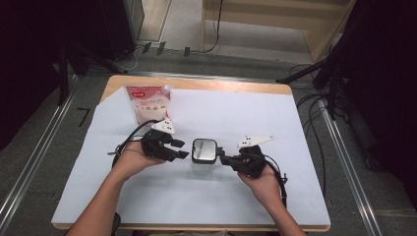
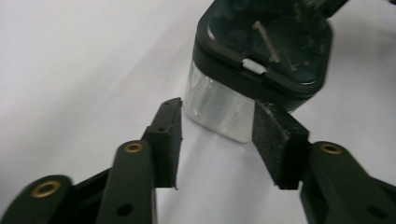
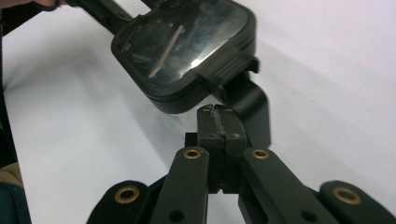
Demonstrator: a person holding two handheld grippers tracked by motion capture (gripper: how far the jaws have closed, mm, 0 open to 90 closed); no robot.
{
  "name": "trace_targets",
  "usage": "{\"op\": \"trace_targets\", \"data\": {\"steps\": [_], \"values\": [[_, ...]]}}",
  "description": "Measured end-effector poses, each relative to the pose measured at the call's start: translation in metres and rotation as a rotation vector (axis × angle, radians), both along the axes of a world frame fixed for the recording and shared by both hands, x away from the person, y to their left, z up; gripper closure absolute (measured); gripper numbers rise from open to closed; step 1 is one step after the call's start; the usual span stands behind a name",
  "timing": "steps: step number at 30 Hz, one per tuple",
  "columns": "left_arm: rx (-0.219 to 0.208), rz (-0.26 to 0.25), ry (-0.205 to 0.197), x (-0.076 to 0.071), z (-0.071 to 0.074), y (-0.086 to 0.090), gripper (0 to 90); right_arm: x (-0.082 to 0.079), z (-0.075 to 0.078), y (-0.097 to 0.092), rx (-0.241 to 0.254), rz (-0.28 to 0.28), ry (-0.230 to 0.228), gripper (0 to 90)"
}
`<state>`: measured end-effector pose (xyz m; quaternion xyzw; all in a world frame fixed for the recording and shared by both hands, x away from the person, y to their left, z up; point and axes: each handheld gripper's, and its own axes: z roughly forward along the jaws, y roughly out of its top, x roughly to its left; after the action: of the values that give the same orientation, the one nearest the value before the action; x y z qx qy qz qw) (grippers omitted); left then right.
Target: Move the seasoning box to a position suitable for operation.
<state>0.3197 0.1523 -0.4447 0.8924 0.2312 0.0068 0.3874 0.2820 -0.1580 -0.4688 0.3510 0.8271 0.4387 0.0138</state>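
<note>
From the high view, the lidded clear container sits mid-worktop, between my left gripper and right gripper. In the left gripper view, my jaws stand half open, straddling its slick, rigid, probably light wall without pressing. In the right gripper view, my jaws are closed empty beside the lid latch; I'd grip the walls below the lid.

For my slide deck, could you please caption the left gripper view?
Left gripper with open fingers flanking the clear container under its dark lid, on white paper.
</note>
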Motion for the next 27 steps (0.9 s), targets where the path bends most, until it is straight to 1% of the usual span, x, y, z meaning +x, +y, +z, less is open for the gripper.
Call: {"op": "trace_targets", "data": {"steps": [2,3,4,5,6,7,8,9,10,11,12,13,14,15,16,17,18,20,23,26,27], "values": [[-0.006,0.002,-0.008,0.000,0.001,0.001,42.8,0.001,0.000,-0.002,0.002,-0.005,-0.004,90.0],[-0.013,-0.001,-0.009,0.000,0.002,0.001,42.8,0.002,0.001,-0.004,0.010,-0.011,-0.001,90.0],[-0.019,-0.003,-0.014,0.001,0.004,0.000,35.7,0.004,0.002,-0.009,0.014,-0.021,-0.007,90.0],[-0.020,-0.004,-0.016,0.002,0.005,-0.001,32.9,0.005,0.003,-0.010,0.019,-0.024,-0.005,90.0],[-0.033,-0.003,-0.014,0.002,0.006,-0.002,29.6,0.006,0.003,-0.012,0.017,-0.027,-0.006,90.0],[-0.044,-0.018,0.008,0.003,0.007,-0.003,27.3,0.007,0.003,-0.013,0.014,-0.027,-0.007,90.0],[-0.043,-0.028,0.019,0.004,0.008,-0.005,25.4,0.007,0.004,-0.014,0.010,-0.030,-0.004,90.0],[-0.040,-0.043,0.019,0.005,0.009,-0.006,24.2,0.008,0.003,-0.015,0.008,-0.033,-0.004,90.0],[-0.040,-0.043,0.019,0.005,0.009,-0.006,22.2,0.008,0.003,-0.015,0.008,-0.033,-0.004,90.0],[-0.051,-0.079,0.036,0.007,0.010,-0.010,20.5,0.010,0.002,-0.016,0.008,-0.035,-0.003,90.0],[-0.051,-0.079,0.036,0.007,0.010,-0.010,18.4,0.011,0.001,-0.016,0.008,-0.032,0.000,90.0],[-0.056,-0.097,0.038,0.008,0.010,-0.012,16.4,0.012,0.000,-0.015,0.008,-0.034,0.002,90.0],[-0.052,-0.112,0.024,0.008,0.009,-0.014,16.4,0.012,0.000,-0.015,0.008,-0.034,0.002,90.0],[-0.045,-0.147,0.033,0.009,0.006,-0.018,12.2,0.012,-0.001,-0.012,0.000,-0.029,0.010,90.0],[-0.045,-0.147,0.033,0.009,0.006,-0.018,11.0,0.012,-0.001,-0.012,-0.004,-0.033,0.003,90.0],[-0.018,-0.151,0.023,0.009,0.005,-0.020,8.7,0.012,-0.001,-0.012,-0.001,-0.034,0.003,90.0],[0.027,-0.172,0.005,0.010,0.003,-0.024,8.0,0.013,-0.001,-0.012,0.002,-0.032,0.009,90.0],[0.031,-0.182,0.008,0.012,0.001,-0.026,8.0,0.013,-0.002,-0.012,0.001,-0.034,0.008,90.0],[0.034,-0.193,0.026,0.018,-0.004,-0.032,7.8,0.013,-0.002,-0.012,0.003,-0.039,0.012,90.0],[0.035,-0.203,0.025,0.019,-0.007,-0.035,7.8,0.014,-0.003,-0.012,0.003,-0.040,0.011,90.0],[0.041,-0.216,0.024,0.020,-0.009,-0.036,7.8,0.014,-0.003,-0.012,0.004,-0.041,0.013,90.0]]}}
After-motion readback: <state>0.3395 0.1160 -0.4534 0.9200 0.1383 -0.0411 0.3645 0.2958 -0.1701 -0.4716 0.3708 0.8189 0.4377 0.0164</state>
